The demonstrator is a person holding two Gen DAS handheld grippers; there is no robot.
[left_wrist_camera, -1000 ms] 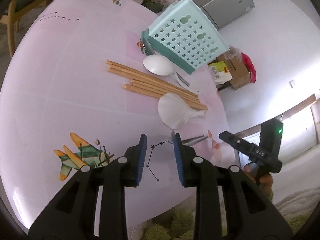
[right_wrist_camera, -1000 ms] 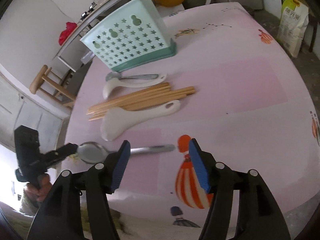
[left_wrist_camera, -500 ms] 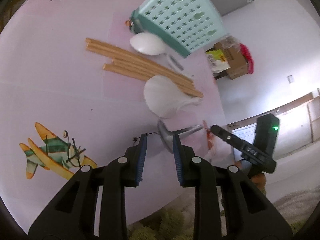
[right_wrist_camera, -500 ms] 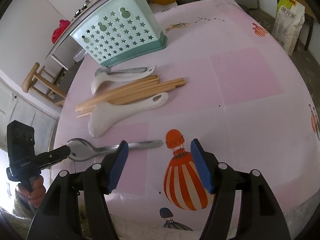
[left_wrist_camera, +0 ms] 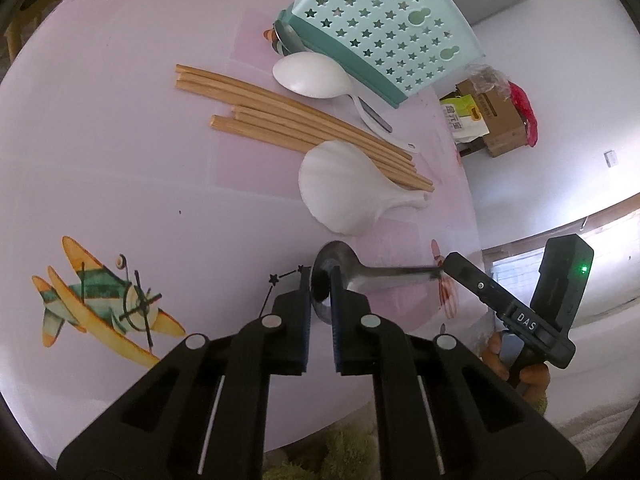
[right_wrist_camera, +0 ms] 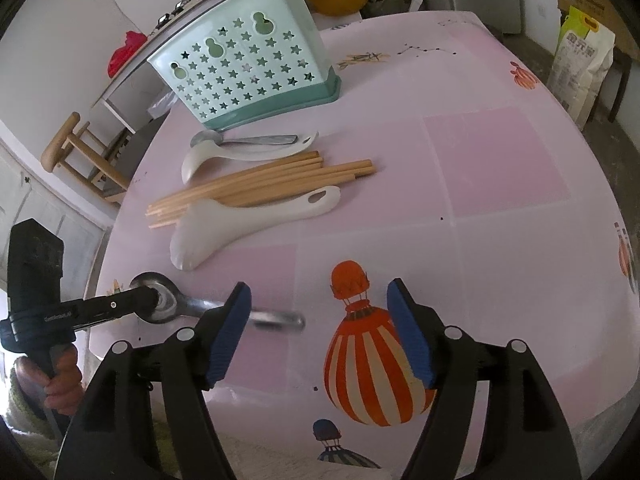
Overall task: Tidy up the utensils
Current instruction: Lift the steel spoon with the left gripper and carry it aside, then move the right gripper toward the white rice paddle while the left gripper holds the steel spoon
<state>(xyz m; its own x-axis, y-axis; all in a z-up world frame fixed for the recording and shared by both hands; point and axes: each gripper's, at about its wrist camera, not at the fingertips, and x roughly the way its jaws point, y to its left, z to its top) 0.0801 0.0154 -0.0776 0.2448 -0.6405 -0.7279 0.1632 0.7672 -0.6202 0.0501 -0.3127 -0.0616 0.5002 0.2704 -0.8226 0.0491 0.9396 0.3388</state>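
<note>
Left wrist: left hand-held gripper (left_wrist_camera: 320,280) clamps shiny steel spoon (left_wrist_camera: 340,276) bowl.

On the pink printed tablecloth (right_wrist_camera: 480,168), a perforated mint plastic utensil basket (right_wrist_camera: 248,72) stands farthest back. Before it lie a white plastic ladle (right_wrist_camera: 240,155), then wooden chopsticks (right_wrist_camera: 272,178), a white rice paddle (right_wrist_camera: 248,226), and nearest, a steel spoon (right_wrist_camera: 192,304).

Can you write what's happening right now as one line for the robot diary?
left hand-held gripper: just closed on metal spoon bowl | right hand-held gripper: open, empty, over spoon handle | basket: upright
</note>
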